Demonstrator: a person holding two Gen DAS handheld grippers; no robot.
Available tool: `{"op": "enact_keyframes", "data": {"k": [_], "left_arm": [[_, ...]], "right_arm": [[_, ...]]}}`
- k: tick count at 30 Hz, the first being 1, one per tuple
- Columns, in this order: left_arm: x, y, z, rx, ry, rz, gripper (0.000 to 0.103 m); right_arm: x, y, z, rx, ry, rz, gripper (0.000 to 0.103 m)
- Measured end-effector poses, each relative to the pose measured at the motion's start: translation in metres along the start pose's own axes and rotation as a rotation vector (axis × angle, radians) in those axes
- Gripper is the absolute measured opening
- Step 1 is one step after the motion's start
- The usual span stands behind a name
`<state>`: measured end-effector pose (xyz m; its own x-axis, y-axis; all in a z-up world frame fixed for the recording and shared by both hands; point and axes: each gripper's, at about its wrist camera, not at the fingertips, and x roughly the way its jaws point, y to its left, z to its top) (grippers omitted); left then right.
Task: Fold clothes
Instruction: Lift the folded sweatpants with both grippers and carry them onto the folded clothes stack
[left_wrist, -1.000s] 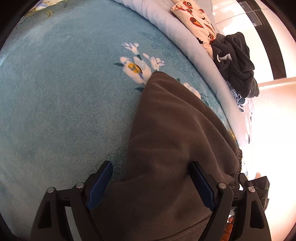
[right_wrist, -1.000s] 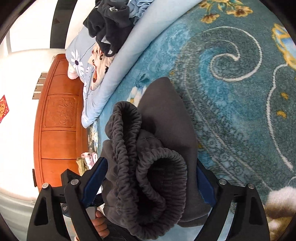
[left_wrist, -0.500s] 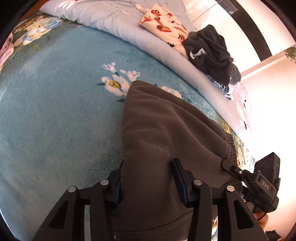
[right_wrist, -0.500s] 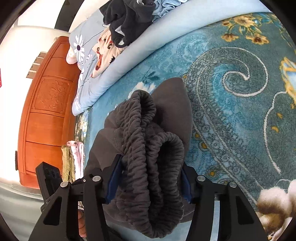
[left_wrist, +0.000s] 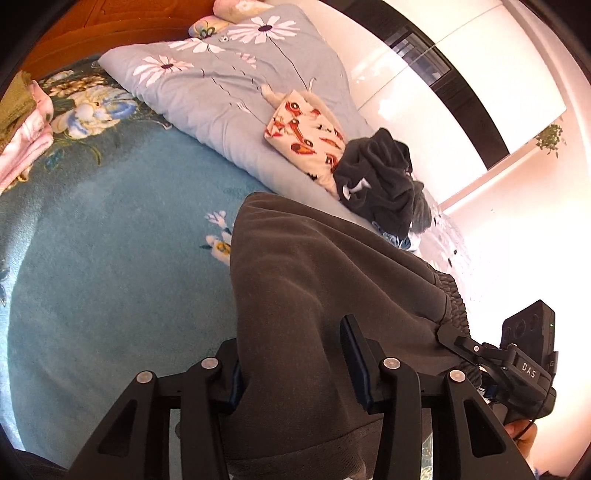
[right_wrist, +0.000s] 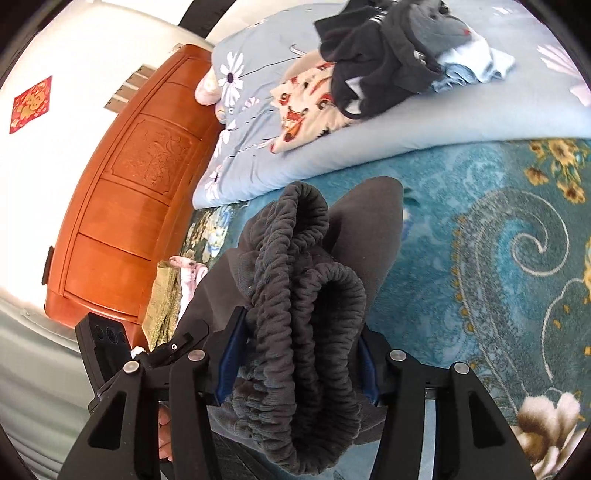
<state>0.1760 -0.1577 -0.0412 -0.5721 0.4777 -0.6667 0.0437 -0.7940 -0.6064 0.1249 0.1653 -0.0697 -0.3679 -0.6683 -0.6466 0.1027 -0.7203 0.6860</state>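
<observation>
My left tongs (left_wrist: 295, 369) and right tongs (right_wrist: 295, 350) both pinch the grey trousers (left_wrist: 332, 277), bunched at the waistband; more clothes (right_wrist: 376, 55) wait unfolded on the bed (right_wrist: 424, 125).

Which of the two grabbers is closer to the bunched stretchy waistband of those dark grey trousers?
The right. The right gripper is clamped on the elastic waistband itself. The left gripper grips the plain fabric of the trousers, with the waistband off to its right side.
</observation>
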Motion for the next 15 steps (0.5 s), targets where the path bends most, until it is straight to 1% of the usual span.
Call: {"op": "enact_keyframes", "data": {"k": [4,6,9,12,15], "left_arm": [[-0.046,0.025,0.027,-0.032,-0.098,0.007,0.047],[-0.073,0.048,0.039,-0.052,-0.151,0.034,0.047],[-0.115,0.086,0.055,-0.086,-0.232,0.081,0.048],[-0.156,0.124,0.071,-0.120,-0.312,0.128,0.048],[-0.196,0.168,0.082,-0.168,-0.402,0.197,0.048]], "right_arm": [[0.019,0.057,0.023,-0.118,0.021,0.038,0.055],[0.037,0.089,0.034,-0.170,0.041,0.070,0.055],[0.074,0.139,0.047,-0.244,0.090,0.123,0.055],[0.124,0.196,0.058,-0.318,0.167,0.179,0.055],[0.179,0.256,0.063,-0.404,0.247,0.229,0.055]]}}
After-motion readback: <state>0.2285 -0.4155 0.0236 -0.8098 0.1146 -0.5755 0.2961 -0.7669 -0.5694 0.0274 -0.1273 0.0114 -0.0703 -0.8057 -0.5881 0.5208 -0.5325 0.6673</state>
